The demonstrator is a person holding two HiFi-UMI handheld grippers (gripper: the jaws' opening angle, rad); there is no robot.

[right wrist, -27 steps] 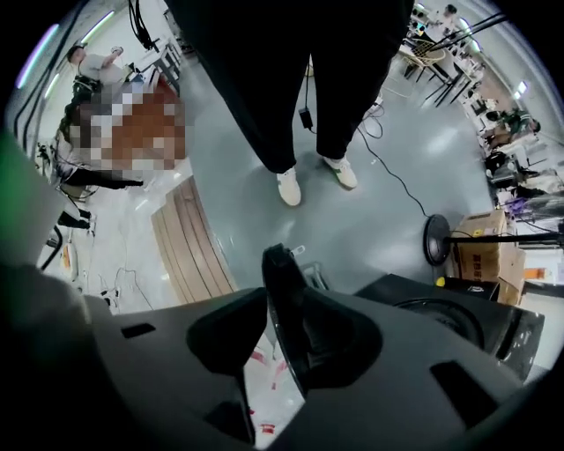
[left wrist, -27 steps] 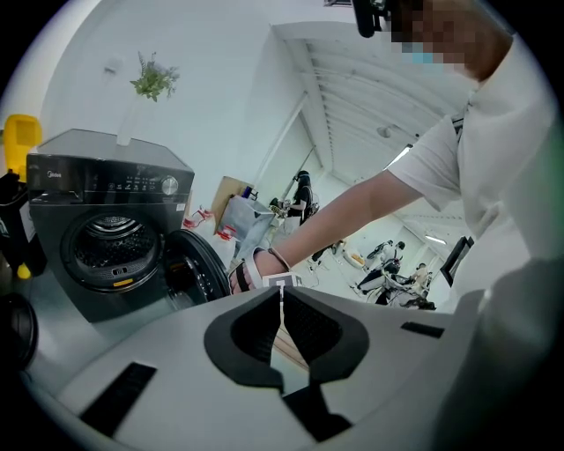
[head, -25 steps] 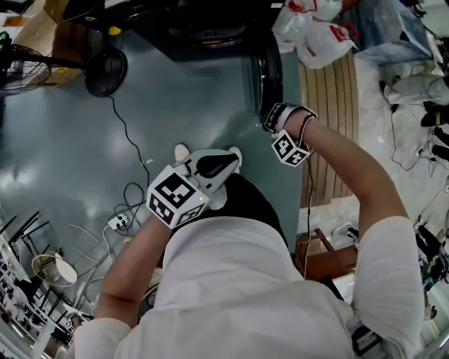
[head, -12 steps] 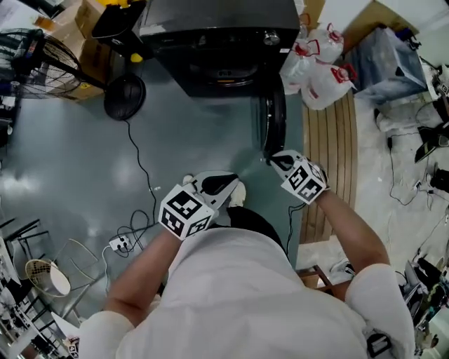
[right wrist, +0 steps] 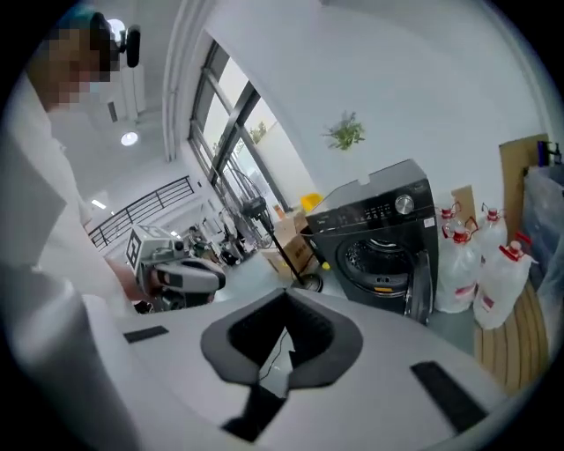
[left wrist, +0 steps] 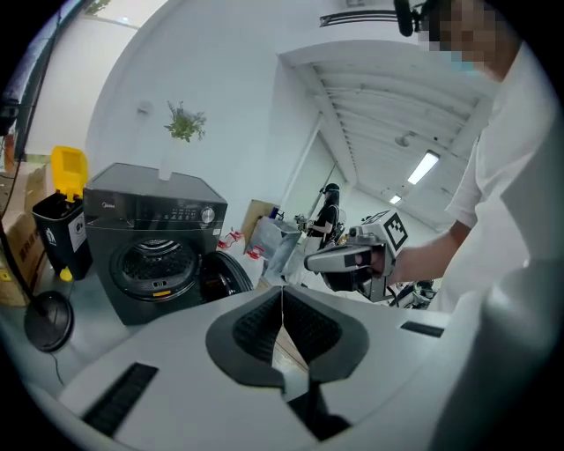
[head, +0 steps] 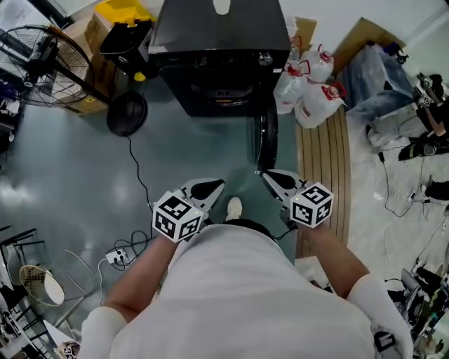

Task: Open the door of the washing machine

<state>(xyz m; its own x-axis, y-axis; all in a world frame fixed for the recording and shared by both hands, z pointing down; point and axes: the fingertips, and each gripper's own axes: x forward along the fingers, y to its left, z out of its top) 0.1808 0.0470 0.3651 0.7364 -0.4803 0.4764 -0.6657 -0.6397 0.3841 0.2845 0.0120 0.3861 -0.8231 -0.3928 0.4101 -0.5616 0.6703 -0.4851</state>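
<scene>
- Meeting pad to pad, the jaws of the right claw (right wrist: 286,330) are seen closed, and nothing is held between them.
- The left claw (left wrist: 282,304) is likewise closed and empty.
- Both claws are held side by side above the floor (head: 189,140), pointed toward the washing machine (head: 217,42); it is touched by neither.
- The door (head: 265,144) is found swung open at the machine's right side. It is seen edge-on in the head view, ahead of the right claw's tips and apart from them.
- The round drum opening (left wrist: 159,264) is uncovered.
- White jugs (head: 309,84) are stood right of the machine, beside a strip of wooden slats (head: 326,175).
- A fan (head: 42,56) and a yellow bin (head: 123,14) are placed to its left.
</scene>
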